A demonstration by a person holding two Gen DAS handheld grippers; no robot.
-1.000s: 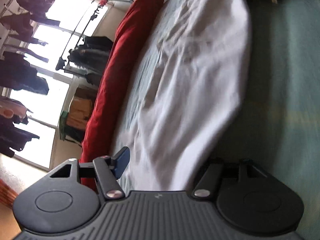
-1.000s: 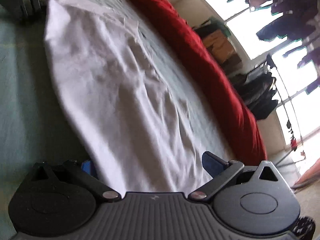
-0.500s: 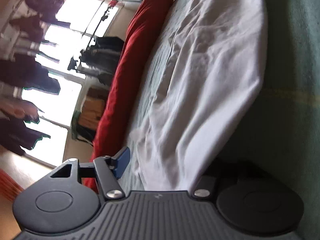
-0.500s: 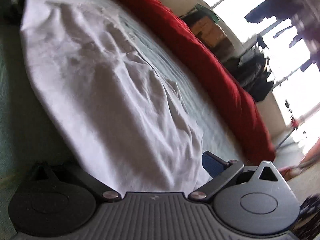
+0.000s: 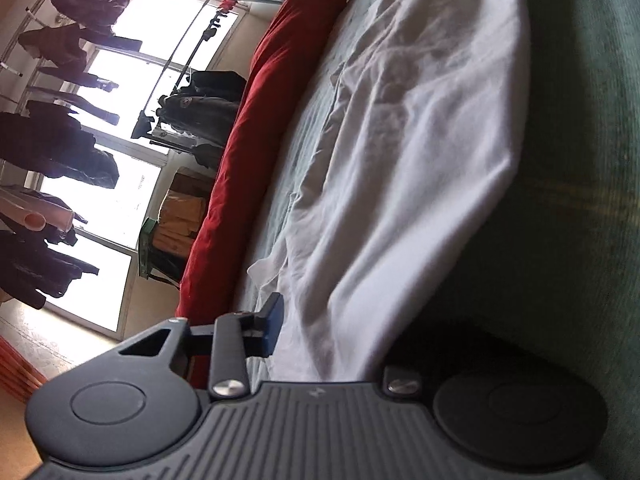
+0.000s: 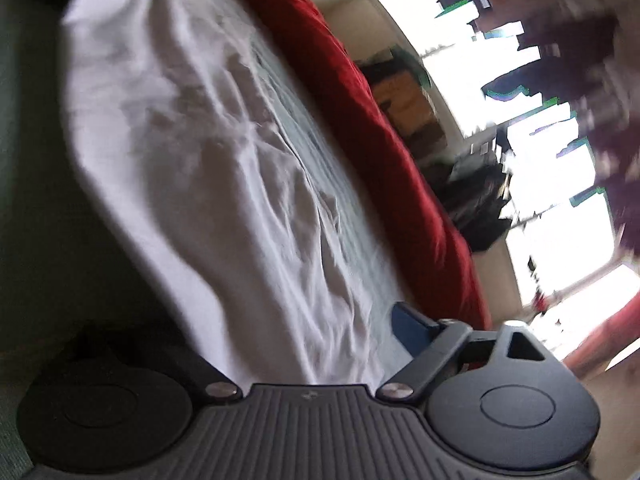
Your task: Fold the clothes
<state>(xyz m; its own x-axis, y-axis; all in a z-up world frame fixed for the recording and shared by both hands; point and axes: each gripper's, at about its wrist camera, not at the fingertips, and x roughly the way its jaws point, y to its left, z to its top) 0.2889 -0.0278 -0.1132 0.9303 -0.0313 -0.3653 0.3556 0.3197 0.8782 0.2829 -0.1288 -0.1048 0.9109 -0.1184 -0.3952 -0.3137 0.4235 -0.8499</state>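
Over green bed cover (image 5: 580, 160), just narrowed left gripper (image 5: 336, 340) across white garment (image 5: 420, 140) hem, hold unclear, and partly closed wide right gripper (image 6: 300, 344) around its opposite hem, probably readying fold lift.

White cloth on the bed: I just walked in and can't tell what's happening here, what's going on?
A person with a handheld gripper in each hand is working at a white garment spread on a green bed cover, beside a red blanket. The left gripper has just been closing on one end of the garment, whose edge lies between its fingers. The right gripper straddles the other end and has only begun closing. No fold is made yet.
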